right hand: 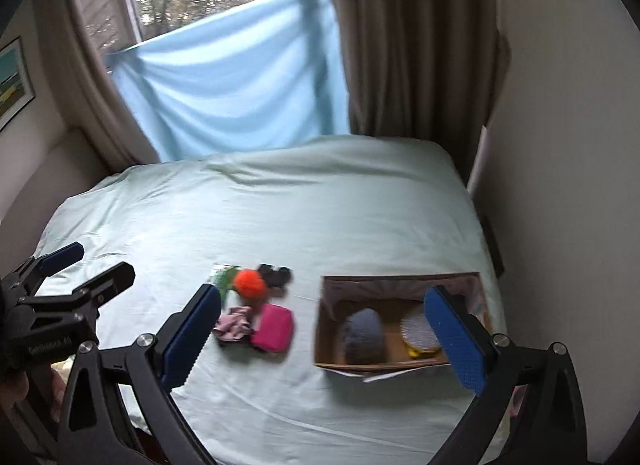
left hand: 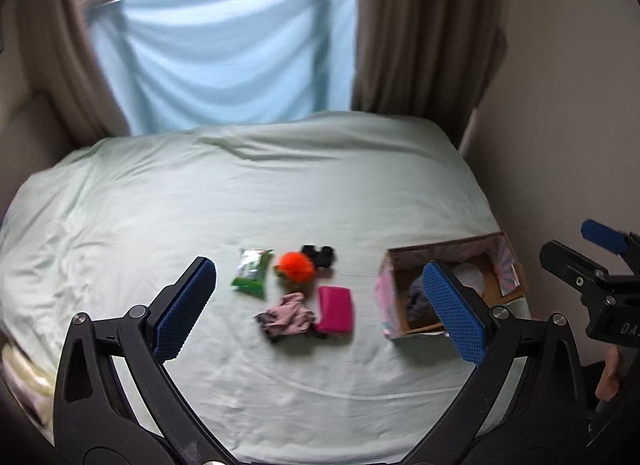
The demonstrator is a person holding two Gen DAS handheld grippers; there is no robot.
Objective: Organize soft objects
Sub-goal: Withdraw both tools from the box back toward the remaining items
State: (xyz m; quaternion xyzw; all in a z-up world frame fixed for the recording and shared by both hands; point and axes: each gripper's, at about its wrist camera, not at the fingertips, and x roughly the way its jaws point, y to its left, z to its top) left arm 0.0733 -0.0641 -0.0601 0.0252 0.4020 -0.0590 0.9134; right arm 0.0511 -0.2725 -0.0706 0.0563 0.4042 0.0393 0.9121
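Several soft objects lie grouped on the bed: a green packet, an orange pom-pom, a black item, a crumpled pink cloth and a magenta pouch. They also show in the right wrist view, with the pom-pom and pouch. A cardboard box to their right holds a grey knit item and a round pad. My left gripper is open and empty above the near bed. My right gripper is open and empty, near the box.
The bed has a pale green sheet. A blue cloth hangs over the window behind, with brown curtains beside it. A wall runs close along the right of the bed. A framed picture hangs at left.
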